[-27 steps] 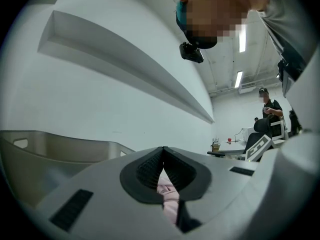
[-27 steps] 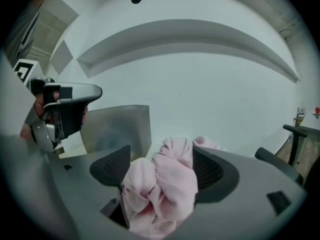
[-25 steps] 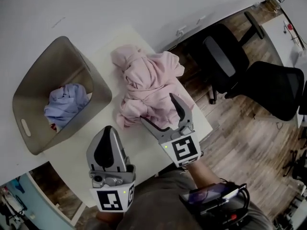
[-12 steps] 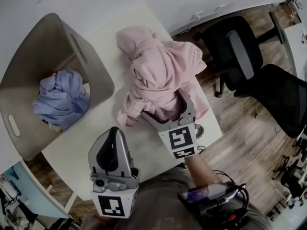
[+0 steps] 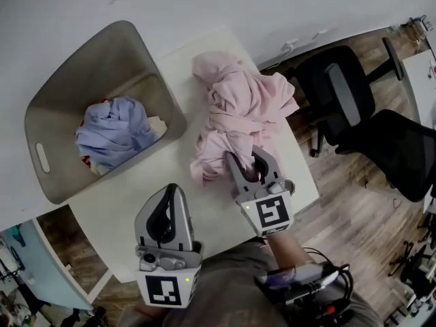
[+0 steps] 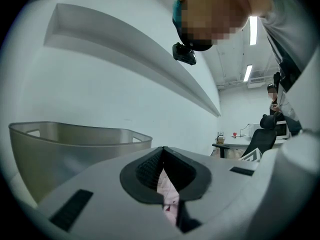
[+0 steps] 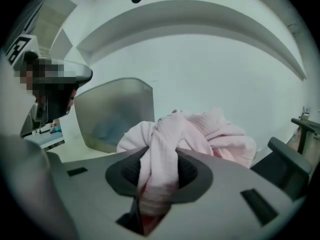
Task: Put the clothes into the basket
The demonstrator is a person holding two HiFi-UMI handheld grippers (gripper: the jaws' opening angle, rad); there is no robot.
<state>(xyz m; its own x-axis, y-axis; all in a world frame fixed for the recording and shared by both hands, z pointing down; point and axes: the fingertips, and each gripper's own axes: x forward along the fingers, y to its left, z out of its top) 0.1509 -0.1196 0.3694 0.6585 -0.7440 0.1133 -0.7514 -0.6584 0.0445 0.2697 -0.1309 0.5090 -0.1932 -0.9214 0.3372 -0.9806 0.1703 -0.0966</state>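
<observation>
Blue garment [image 5: 112, 131] lies in basket [image 5: 129, 53], upper left; left tool [image 5: 168, 191], lower centre, shut and empty; pink garment [image 5: 238, 111], soft, light, limp, heaped on desk [image 5: 129, 213] at centre; right tool [image 5: 246, 162] has just closed on its near bunched fold, a sound hold

The right gripper [image 5: 246, 163] has just been closing its jaws on a fold of the crumpled pink cloth garment [image 5: 242, 111], and the fold hides its pads. Ahead-left of the left gripper [image 5: 170, 191], the rumpled pale-blue cloth garment [image 5: 112, 131] covers all but a red scrap [image 5: 85, 160] beneath it.
</observation>
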